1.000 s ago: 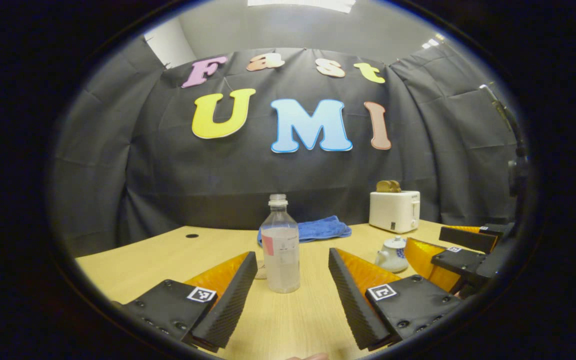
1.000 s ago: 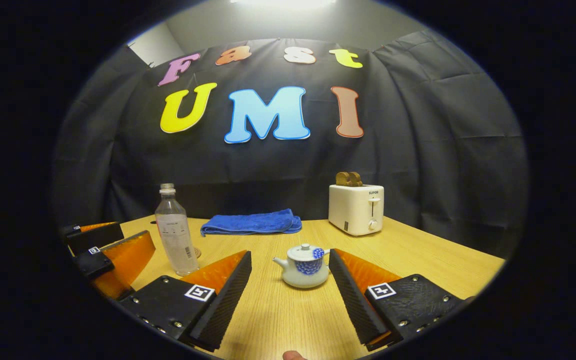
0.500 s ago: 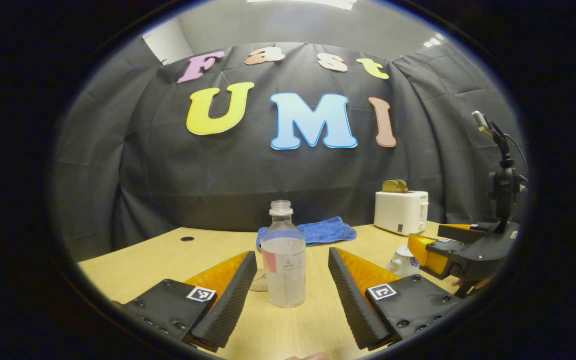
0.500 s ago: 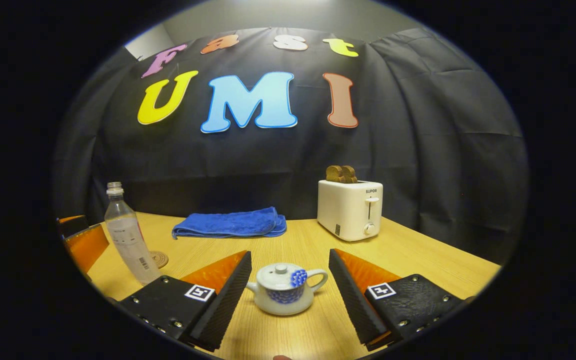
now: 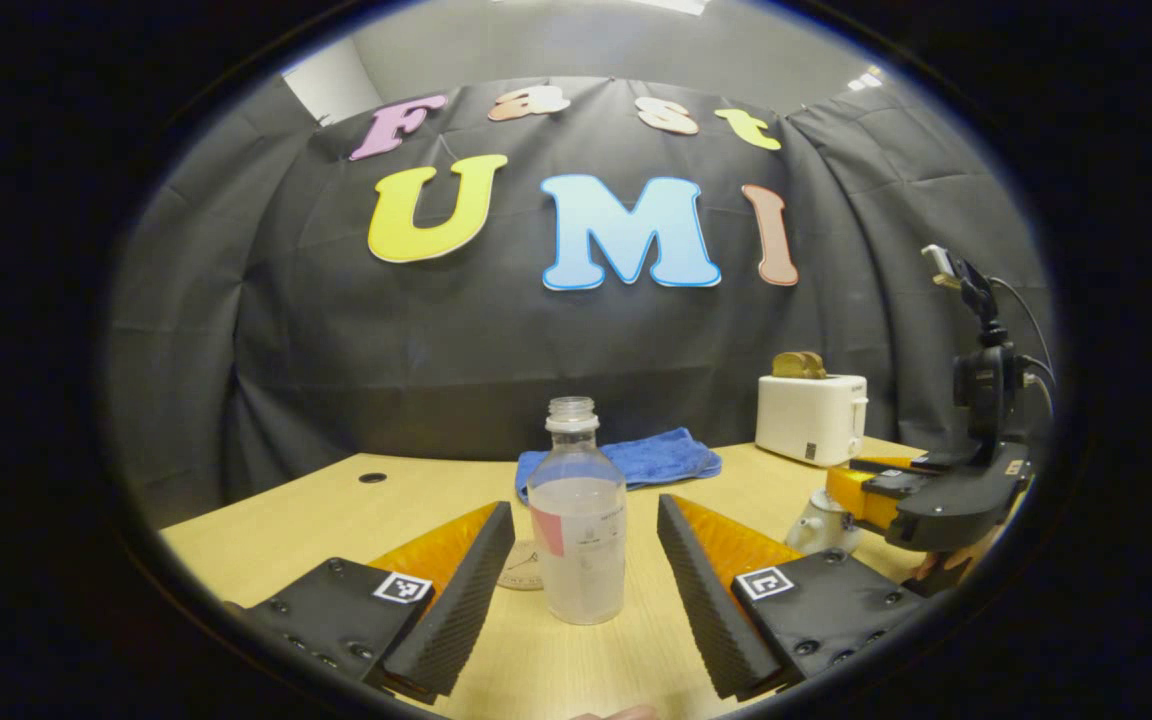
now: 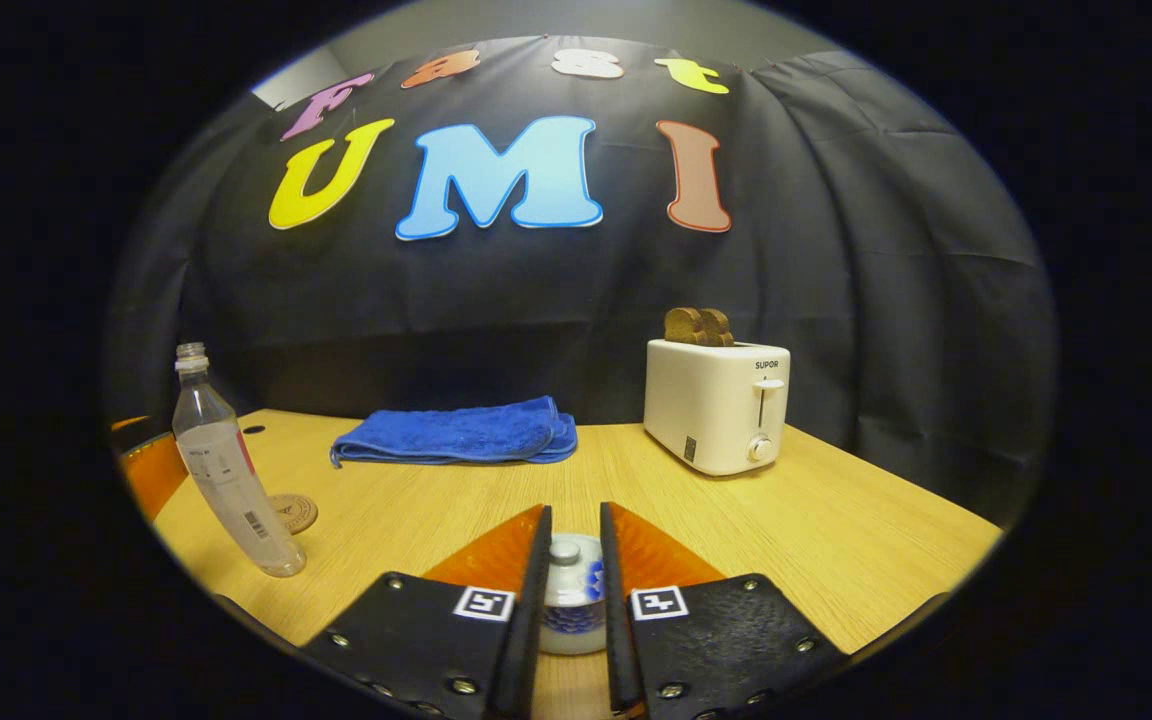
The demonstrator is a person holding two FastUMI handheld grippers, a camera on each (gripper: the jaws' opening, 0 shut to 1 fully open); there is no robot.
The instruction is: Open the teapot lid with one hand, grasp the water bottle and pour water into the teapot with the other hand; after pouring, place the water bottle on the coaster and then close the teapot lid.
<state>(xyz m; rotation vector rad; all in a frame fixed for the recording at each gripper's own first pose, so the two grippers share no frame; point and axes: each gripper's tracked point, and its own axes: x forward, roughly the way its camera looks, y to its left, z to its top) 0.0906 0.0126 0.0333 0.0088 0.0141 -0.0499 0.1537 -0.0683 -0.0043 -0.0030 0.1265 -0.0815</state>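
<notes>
The wooden table [image 6: 836, 520] fills the lower half of both views; at its far edge in the right gripper view lie a blue towel [image 6: 456, 436] at centre and a white toaster [image 6: 717, 405] right of centre; neither matters to me. The water bottle [image 5: 577, 512] stands uncapped and upright at lower centre of the left gripper view, between the widely spread fingers of my left gripper [image 5: 584, 585], which touch nothing; the coaster [image 5: 521, 570] lies just behind it, to its left. At bottom centre of the right gripper view, my right gripper [image 6: 570, 600] has its fingers drawn close about the knob of the teapot lid [image 6: 565, 550], seemingly pinching it; the teapot [image 6: 570, 612] sits below. I judge the lid-opening step is in hand; next I should lift it straight up and clear, then close my left fingers on the bottle.
</notes>
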